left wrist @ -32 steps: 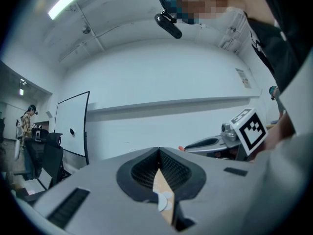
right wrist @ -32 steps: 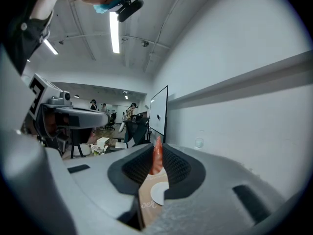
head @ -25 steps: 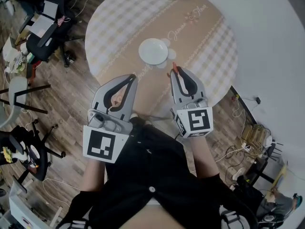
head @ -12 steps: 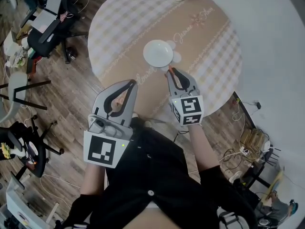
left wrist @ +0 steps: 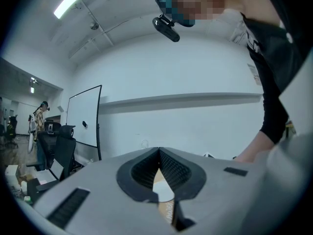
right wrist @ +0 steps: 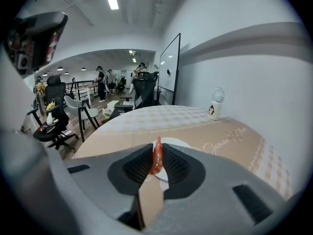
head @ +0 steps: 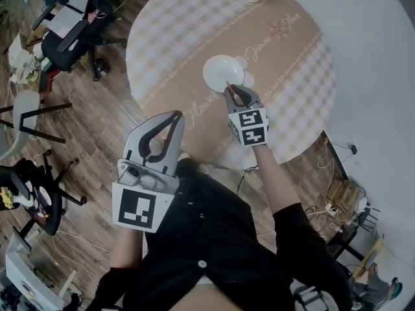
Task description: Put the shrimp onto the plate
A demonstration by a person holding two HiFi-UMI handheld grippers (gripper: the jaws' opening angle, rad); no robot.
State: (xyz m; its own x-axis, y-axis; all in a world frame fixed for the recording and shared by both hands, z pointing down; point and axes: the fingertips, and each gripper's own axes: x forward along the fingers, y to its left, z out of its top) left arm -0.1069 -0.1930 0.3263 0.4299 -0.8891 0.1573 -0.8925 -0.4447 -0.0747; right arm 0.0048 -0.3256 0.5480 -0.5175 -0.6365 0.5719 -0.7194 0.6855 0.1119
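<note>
Small orange-red shrimp (right wrist: 157, 156) clamped upright in the right tongs (head: 229, 91), at the near rim of the round white plate (head: 217, 67) on the beige checked surface (head: 175, 37). Left tongs (head: 174, 117) closed, empty, near the surface's edge.

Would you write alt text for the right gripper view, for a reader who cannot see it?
The right gripper is shut on a red shrimp, held upright, with a white plate just beyond on a round table with a checked cloth. A small mug stands near the table's far edge.
</note>
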